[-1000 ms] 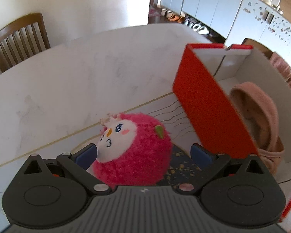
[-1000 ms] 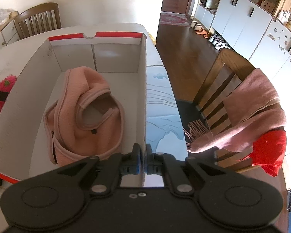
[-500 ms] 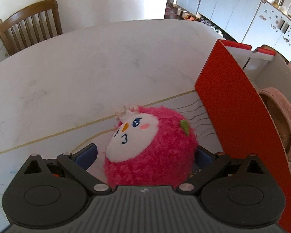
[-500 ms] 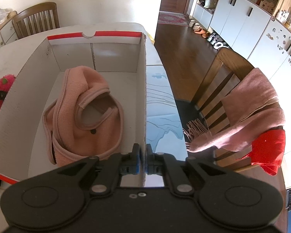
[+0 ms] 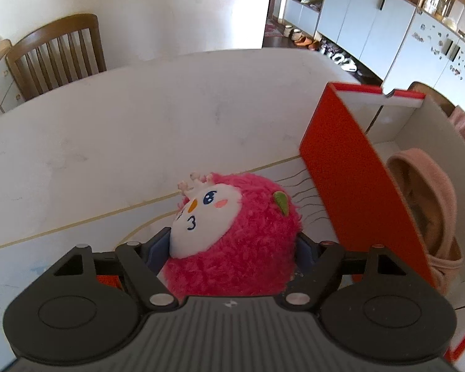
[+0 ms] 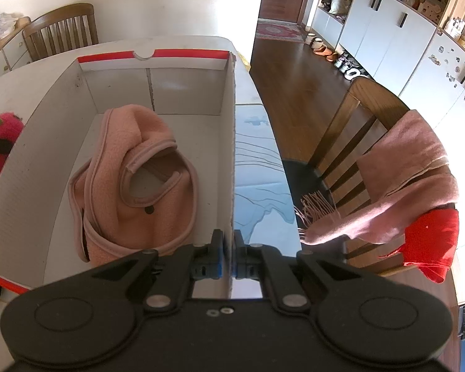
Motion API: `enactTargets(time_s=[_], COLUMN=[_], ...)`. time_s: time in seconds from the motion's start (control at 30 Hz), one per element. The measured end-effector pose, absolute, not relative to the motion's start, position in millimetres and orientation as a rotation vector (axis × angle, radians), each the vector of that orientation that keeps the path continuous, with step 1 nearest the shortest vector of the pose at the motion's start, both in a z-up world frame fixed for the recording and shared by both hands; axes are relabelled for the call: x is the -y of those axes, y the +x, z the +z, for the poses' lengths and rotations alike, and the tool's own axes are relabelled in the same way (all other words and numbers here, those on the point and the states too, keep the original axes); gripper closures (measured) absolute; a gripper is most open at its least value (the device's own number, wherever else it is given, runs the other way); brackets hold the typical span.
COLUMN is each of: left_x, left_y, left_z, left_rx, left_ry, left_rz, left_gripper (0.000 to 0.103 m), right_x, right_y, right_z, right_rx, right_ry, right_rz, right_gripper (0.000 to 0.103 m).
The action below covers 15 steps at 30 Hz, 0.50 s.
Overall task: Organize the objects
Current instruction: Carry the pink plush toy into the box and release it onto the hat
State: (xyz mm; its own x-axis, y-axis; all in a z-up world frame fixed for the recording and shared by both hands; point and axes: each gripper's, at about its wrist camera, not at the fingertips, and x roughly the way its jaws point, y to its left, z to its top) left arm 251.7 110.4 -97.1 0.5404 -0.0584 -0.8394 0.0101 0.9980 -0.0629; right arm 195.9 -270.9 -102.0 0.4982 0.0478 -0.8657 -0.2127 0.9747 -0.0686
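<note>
Left gripper (image 5: 232, 248): my jaws are closing, with the pink plush toy (image 5: 238, 235) between them; the blue pads (image 5: 158, 248) sit against its fur on both sides (the right pad is mostly buried in it).

Pink plush toy: round, fluffy, white face with 1 orange beak, blue eyes, a small crown and 1 green leaf patch. It sits low over the white table (image 5: 124, 130), just left of the box; I cannot tell whether its underside touches the top.

Right gripper (image 6: 229, 257): my 2 fingers are clamped together on the thin right wall of the cardboard box (image 6: 232, 142), 1 pad inside the box and 1 outside.

Cardboard box: red outside, white inside, open at the top, standing on the table near its right edge. In my left view its red side (image 5: 356, 192) faces the toy.

Box contents: 1 pink fleece hood (image 6: 130, 179), crumpled on the floor of the box, its face opening turned up and 1 dark snap visible (nothing else shows in there).

Table surface: a light mat with thin dark lines (image 6: 257, 167) lies under and beside the box.

Surroundings: 1 wooden chair (image 6: 356, 130) right of the table, with a pink fringed scarf (image 6: 396, 179) and a red cloth (image 6: 431, 241) draped over its back; another wooden chair (image 5: 59, 55) at the far side.
</note>
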Motion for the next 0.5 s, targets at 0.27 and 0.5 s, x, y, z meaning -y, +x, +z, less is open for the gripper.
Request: enactTargets(time_s=[0.27, 0.5], left_x=[-101, -81], left_y=[234, 218], left_z=[-56, -14], left_rx=[-0.956, -0.903], left_ry=[-0.053, -0.046], left_rz=[-0.068, -0.124], left_gripper=[0.024, 0.024], right_x=[272, 271], right_y=[199, 199], right_z=[-105, -106], right_rx=[-1.042, -1.042], right_ry=[-0.176, -0.178], right_rz=[0.169, 0.179], right_gripper=[0.098, 0.099])
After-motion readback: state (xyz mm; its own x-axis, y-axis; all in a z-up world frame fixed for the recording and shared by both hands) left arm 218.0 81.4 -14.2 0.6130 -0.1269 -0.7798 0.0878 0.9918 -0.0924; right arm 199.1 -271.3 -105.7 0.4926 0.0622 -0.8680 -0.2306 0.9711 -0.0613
